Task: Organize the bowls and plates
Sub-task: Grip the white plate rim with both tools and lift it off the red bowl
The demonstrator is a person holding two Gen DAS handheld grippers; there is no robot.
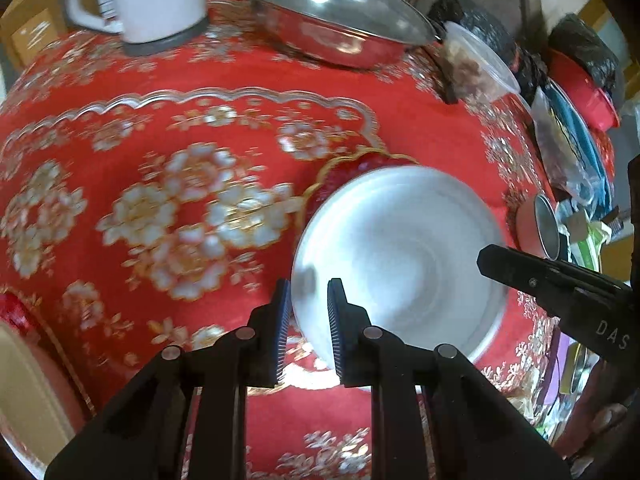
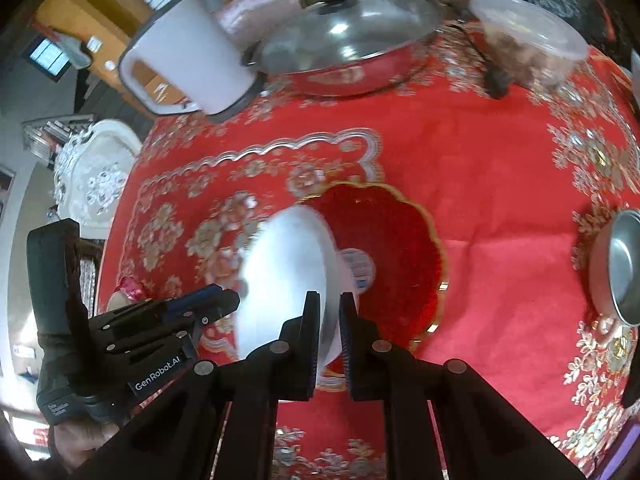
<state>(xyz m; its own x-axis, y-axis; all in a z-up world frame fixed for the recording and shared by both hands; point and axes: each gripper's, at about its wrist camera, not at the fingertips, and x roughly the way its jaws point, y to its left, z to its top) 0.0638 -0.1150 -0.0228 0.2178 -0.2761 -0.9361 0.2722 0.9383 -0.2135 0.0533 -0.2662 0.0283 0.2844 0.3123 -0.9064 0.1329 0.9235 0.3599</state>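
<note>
My right gripper [image 2: 330,336] is clamped on the near rim of the white bowl [image 2: 288,276], which hangs tilted on edge over the red scalloped plate [image 2: 400,248]. My left gripper [image 1: 306,328] straddles the same bowl's left rim, its fingers close to the wall; I cannot tell whether they pinch it or only flank it. The risk, as I judge it, is that a thin, smooth rim held at such a tilt could pivot or slip and drop onto the plate's gold edge, or that my two claws could pull against each other. All this sits on a red flowered tablecloth [image 2: 500,184]. A small metal bowl [image 2: 624,264] lies to the right. Farther off stand a lidded steel pot [image 2: 344,44], a white kettle [image 2: 188,56] and a clear lidded tub [image 2: 528,36].
</note>
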